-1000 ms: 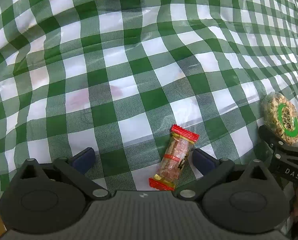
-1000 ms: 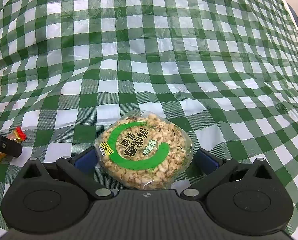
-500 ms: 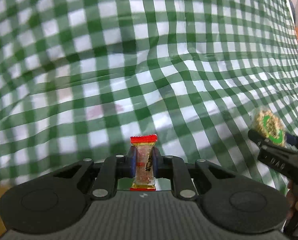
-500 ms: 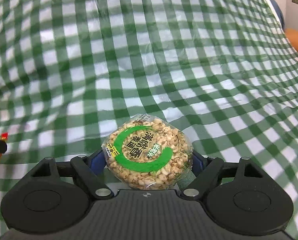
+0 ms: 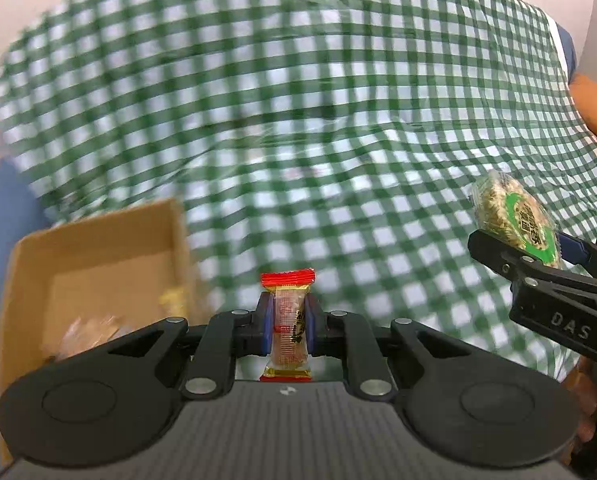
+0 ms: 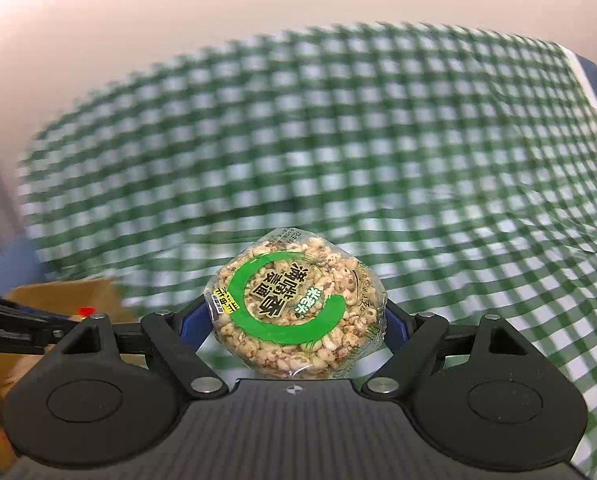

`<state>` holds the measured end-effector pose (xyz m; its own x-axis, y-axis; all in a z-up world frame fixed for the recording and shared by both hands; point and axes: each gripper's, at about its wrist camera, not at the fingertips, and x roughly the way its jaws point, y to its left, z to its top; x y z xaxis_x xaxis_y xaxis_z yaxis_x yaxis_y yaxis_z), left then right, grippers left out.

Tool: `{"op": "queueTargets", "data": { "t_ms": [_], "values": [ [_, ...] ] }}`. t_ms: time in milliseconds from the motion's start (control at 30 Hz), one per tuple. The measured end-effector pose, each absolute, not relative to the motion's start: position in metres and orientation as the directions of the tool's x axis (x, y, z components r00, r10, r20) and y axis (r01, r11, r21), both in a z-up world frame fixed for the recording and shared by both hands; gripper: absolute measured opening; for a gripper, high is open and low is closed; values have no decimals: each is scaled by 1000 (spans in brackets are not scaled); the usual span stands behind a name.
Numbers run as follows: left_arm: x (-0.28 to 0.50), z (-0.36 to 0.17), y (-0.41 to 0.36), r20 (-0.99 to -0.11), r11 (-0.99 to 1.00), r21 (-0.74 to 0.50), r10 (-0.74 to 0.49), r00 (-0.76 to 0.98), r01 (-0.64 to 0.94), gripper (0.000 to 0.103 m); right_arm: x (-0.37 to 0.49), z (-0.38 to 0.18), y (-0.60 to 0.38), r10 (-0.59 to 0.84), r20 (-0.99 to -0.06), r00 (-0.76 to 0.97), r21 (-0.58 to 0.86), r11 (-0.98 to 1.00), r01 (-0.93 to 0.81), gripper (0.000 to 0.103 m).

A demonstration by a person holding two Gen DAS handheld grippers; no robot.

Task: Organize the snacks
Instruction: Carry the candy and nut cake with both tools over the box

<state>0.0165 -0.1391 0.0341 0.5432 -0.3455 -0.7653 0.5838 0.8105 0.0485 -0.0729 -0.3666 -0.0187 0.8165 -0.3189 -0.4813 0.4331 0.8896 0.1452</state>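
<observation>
My left gripper [image 5: 288, 322] is shut on a small red-ended candy bar [image 5: 287, 320] and holds it upright above the table, just right of an open cardboard box [image 5: 78, 256]. My right gripper [image 6: 294, 322] is shut on a round puffed-rice cake in a clear wrapper with a green ring [image 6: 296, 304], lifted off the table. That cake also shows at the right of the left wrist view [image 5: 514, 216], held in the right gripper [image 5: 526, 252]. The box holds some blurred wrapped snacks [image 5: 94, 332].
A green and white checked cloth [image 5: 338, 120] covers the table. The cardboard box also shows at the lower left of the right wrist view [image 6: 66, 296]. An orange object [image 5: 594, 112] lies past the table's right edge. A blue floor [image 5: 2, 208] lies left.
Both grippers closed on their snacks, the candy bar and the rice cake, then lifted them off the cloth and swung left. The cardboard box has come into view.
</observation>
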Motion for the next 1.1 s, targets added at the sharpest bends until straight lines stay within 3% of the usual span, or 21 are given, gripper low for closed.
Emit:
{"op": "queueTargets", "data": {
  "t_ms": [300, 500, 1100],
  "values": [
    [-58, 45, -13, -738, 854, 110, -273, 617, 509, 17, -135, 12, -231, -149, -497, 855, 201, 939, 280, 84],
    [-94, 34, 40, -755, 877, 84, -254, 605, 473, 17, -167, 14, -156, -92, -509, 856, 126, 976, 180, 84],
    [-118, 14, 80, -776, 917, 12, -243, 582, 399, 17, -177, 12, -89, -16, -538, 843, -3, 1000, 17, 84]
  ]
}}
